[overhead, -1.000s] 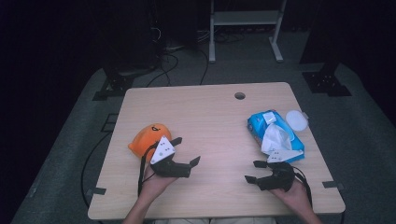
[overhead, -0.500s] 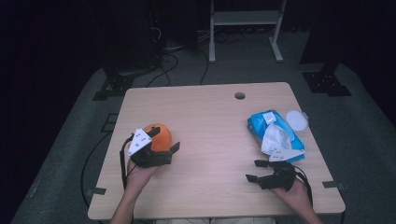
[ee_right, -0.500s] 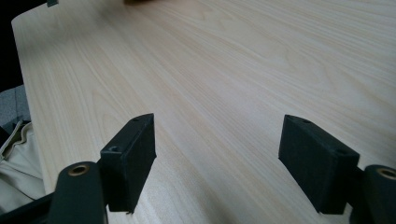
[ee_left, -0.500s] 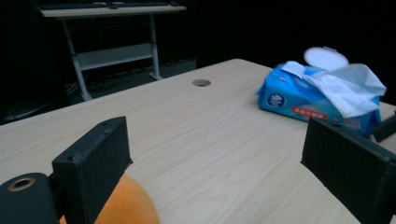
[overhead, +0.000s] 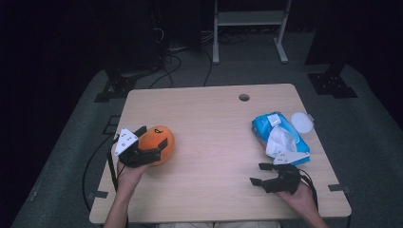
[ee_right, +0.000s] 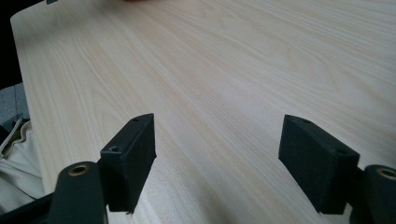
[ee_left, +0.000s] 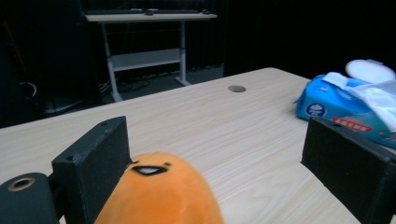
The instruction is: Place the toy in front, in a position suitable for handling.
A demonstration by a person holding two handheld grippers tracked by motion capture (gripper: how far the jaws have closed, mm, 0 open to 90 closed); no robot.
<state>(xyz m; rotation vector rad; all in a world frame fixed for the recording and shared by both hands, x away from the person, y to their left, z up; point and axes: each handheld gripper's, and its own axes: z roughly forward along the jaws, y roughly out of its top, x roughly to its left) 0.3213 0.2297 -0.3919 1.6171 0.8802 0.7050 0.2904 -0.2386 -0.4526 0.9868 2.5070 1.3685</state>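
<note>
Orange plush toy (overhead: 157, 144) sits at the table's (overhead: 214, 137) left edge, between my left gripper's (overhead: 154, 142) spread jaws, touching 1 and not yet squeezed. Closing and lifting remain. My right gripper (overhead: 261, 174) rests spread, empty, near the wipes (overhead: 278, 137).

On the worktop (overhead: 214, 142), the plush toy (overhead: 157, 137) lies at nine o'clock, near the left edge, between the spread jaws of the left tool (overhead: 151, 145). The wipes pack (overhead: 280, 137) lies at three o'clock, well apart from the toy, with a round lid (overhead: 302, 122) just beside it at its one o'clock. The right tool (overhead: 266, 175) sits at the pack's six o'clock. A hole (overhead: 244, 97) lies at twelve o'clock, near the far edge.
</note>
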